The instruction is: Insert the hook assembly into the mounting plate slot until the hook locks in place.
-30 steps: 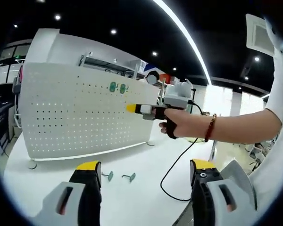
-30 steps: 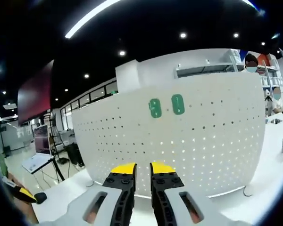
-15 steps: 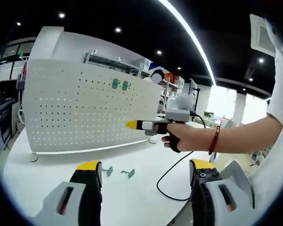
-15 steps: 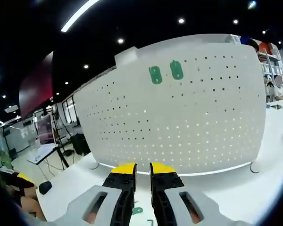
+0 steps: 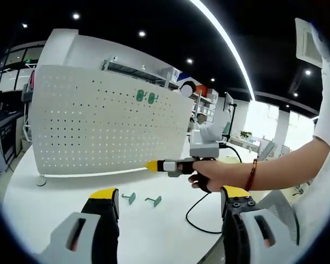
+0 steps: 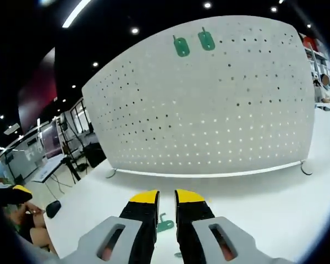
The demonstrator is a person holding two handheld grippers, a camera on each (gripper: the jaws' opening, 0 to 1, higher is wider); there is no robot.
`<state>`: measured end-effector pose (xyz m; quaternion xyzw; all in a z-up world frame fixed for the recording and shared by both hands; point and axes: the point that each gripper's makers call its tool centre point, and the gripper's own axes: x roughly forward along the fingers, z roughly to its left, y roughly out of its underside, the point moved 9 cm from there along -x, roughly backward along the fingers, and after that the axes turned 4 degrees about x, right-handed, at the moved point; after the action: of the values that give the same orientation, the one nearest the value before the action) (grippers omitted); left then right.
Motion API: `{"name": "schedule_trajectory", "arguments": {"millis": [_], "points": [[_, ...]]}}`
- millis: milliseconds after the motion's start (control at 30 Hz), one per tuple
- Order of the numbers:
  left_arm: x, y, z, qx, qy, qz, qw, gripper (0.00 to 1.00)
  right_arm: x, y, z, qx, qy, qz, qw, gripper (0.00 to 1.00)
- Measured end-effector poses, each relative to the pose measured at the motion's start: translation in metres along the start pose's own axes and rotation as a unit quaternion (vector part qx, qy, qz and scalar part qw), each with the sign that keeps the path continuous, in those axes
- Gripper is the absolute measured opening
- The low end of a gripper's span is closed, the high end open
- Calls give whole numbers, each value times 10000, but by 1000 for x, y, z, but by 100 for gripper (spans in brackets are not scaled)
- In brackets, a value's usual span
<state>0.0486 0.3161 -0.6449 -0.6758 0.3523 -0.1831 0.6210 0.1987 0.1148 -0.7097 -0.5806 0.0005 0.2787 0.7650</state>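
Main risk: a grab at the wrong angle. Loose hooks (image 5: 146, 200) lie flat at lower centre of the left gripper view, so a shallow approach could skid one across the table (image 5: 49, 198) instead of pinching it. Second risk: tilted insertion into the pegboard (image 5: 99, 129) holes, seated but not locked.

Two green hooks (image 6: 193, 42) already hung high on the board, upper centre of the right gripper view. Two more small green hooks with flat tabs on the white tabletop in front of the board, apart from each other. One of these (image 6: 164, 224) peeks out just beyond the right gripper (image 6: 166, 199) tips, bottom centre.

Right gripper: jaws nearly together, thin gap, nothing between them. Seen from the left gripper view at centre right, held in a hand (image 5: 209, 174).

Left gripper (image 5: 168, 199): jaws spread wide, empty, bottom of frame.

Board: white, perforated, upright on small feet.
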Motion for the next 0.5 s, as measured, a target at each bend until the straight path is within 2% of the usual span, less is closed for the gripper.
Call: {"name": "schedule_trajectory", "arguments": {"millis": [367, 500], "points": [[1, 6, 8, -73, -28, 32, 10000, 78, 16, 20, 2, 138, 73, 544, 9984, 12], [0, 4, 11, -191, -18, -63, 9998, 77, 23, 26, 5, 98, 76, 752, 9971, 15]]}}
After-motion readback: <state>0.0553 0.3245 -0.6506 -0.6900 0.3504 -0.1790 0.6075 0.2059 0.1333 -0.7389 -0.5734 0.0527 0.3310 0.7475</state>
